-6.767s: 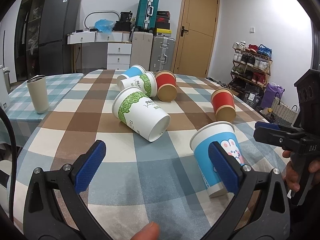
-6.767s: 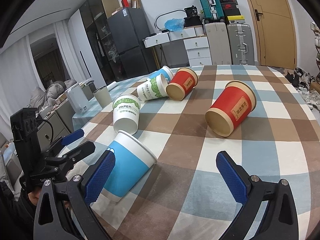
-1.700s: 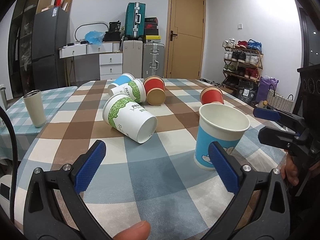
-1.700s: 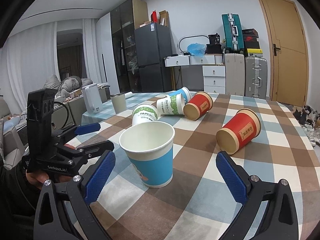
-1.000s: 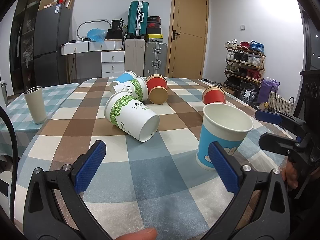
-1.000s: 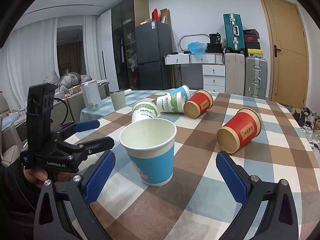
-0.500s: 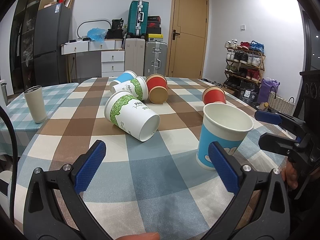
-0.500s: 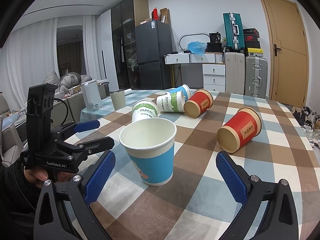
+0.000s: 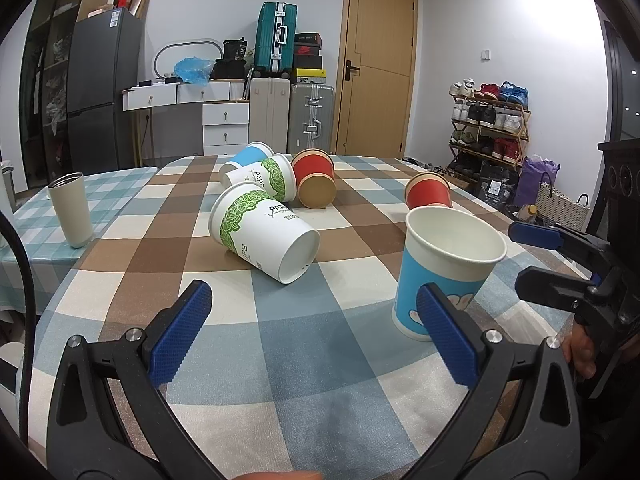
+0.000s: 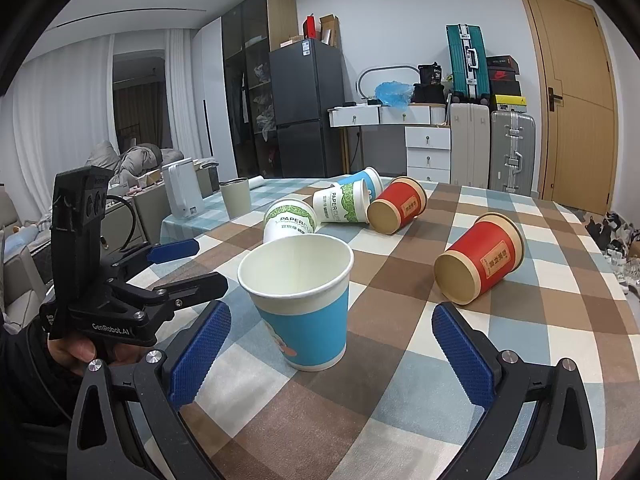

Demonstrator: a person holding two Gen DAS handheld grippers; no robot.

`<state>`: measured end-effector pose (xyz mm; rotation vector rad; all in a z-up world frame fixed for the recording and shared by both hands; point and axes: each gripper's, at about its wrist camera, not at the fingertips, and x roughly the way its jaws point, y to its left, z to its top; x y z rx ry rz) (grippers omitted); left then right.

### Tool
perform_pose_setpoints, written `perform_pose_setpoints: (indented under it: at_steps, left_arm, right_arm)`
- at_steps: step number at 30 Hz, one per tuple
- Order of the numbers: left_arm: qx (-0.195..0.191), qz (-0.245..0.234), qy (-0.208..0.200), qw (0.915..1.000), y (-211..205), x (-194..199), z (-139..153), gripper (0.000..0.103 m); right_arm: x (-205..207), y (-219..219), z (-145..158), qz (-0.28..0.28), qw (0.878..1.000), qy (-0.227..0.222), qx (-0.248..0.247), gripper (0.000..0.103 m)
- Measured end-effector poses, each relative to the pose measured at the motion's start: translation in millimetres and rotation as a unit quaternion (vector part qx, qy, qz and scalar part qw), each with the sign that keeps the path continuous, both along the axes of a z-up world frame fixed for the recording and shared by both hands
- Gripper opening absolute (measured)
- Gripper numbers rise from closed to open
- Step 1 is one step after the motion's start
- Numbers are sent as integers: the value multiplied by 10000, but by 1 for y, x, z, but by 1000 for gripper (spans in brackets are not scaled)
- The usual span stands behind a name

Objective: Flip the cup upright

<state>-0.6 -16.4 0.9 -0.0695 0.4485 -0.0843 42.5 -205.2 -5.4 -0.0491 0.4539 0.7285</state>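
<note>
On the checked counter (image 10: 520, 344), my blue cup (image 10: 304, 300) now stands upright instead of lying tipped; both grippers, left gripper (image 9: 316, 332) and right gripper (image 10: 340, 348), spread wide and empty: flip done.

Home: fridge (image 9: 102, 80), suitcases (image 9: 276, 44), shoe rack (image 9: 490, 128).

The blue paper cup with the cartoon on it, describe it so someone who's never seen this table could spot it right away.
On the checked tablecloth, look at the near end, closest to the two open grippers, left and right. The blue paper cup with a white rim and cartoon print stands there alone. It is the only paper cup standing mouth up; the green-leaf, red and other blue ones lie on their sides.
</note>
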Motion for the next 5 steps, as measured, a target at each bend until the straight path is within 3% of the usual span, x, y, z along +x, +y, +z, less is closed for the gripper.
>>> perform_pose_setpoints:
  at_steps: [5]
  left_arm:
    - [-1, 10, 1, 10000, 0, 0, -1, 102]
  right_arm:
    - [0, 0, -1, 0, 10000, -3, 5, 103]
